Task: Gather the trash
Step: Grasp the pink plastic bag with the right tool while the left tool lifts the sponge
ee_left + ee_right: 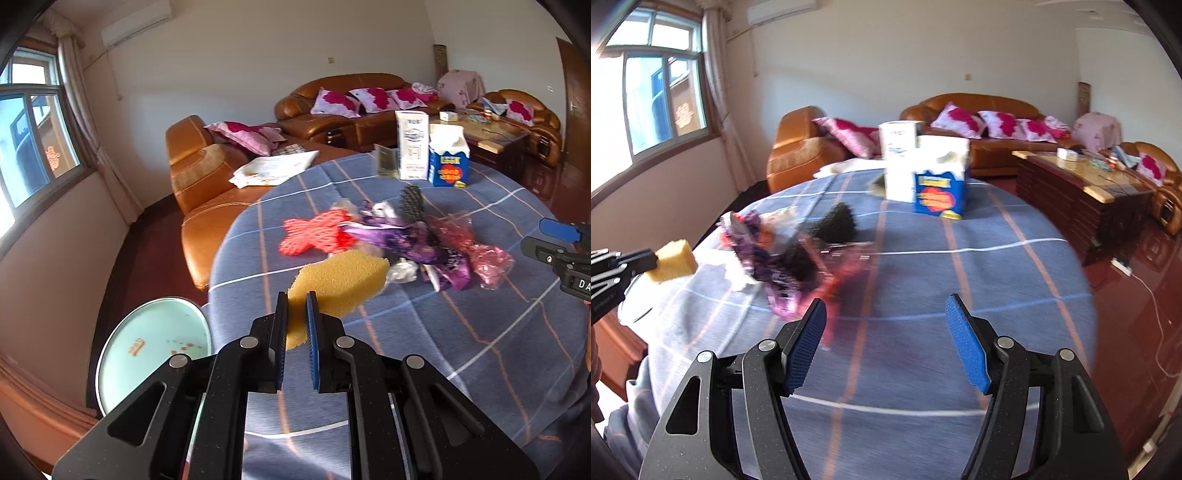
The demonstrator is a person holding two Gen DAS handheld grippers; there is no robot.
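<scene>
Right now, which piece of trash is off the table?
The yellow sponge, pinched in the left tool. The red foam net and purple wrappers lie on the tablecloth.

Daylit living room

Brown leather sofas [343,107] with pink cushions [958,120] line cream walls; window [35,144] left, glossy red floor [1137,295].

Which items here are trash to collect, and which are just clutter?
Job items:
- yellow sponge, clamped in the left gripper
- red foam net
- purple wrappers
- pink plastic bag
- black mesh net
- pale green bin beside the table, likely the drop point

Just lying about:
- white carton
- blue box
- sofas, cushions
</scene>
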